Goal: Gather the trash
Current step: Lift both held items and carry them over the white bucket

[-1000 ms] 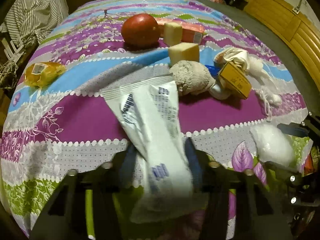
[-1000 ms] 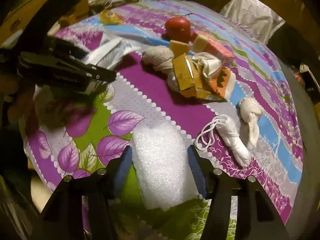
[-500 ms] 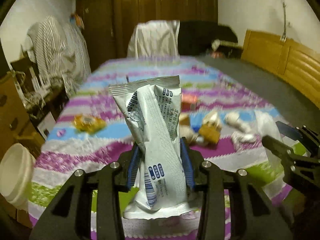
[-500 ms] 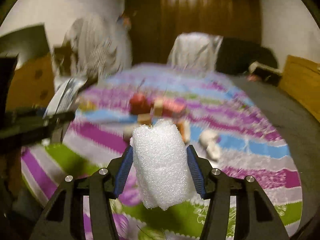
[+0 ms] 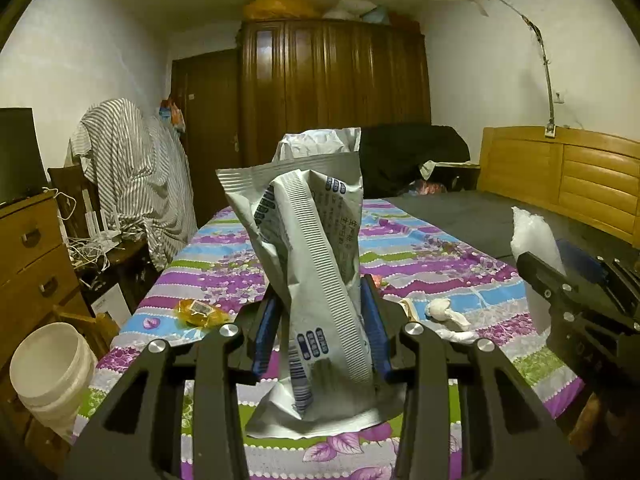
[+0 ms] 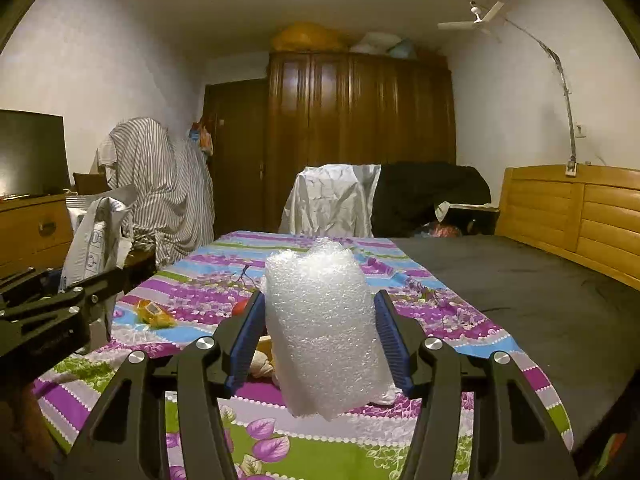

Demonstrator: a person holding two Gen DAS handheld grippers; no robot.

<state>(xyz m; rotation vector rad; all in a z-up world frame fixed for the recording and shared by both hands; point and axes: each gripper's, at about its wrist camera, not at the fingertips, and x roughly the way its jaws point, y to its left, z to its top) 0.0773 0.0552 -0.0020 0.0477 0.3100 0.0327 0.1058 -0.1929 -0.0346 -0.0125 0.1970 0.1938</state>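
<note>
Purple-striped floral bedcover (image 5: 440, 264) carries leftovers, an orange wrapper (image 5: 198, 312) at nine o'clock among them, while the left gripper (image 5: 320, 332) clamps a crumpled silver foil packet (image 5: 316, 264) and the right gripper (image 6: 320, 344) pinches a white bubble-wrap wad (image 6: 320, 328), neither yet binned.

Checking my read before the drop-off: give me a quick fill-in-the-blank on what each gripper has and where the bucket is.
1. The left gripper is shut on a silver ____.
2. The right gripper is shut on a roll of ____.
3. The white bucket stands on the floor at the ____ side of the left wrist view.

Missing words: wrapper; bubble wrap; left
</note>
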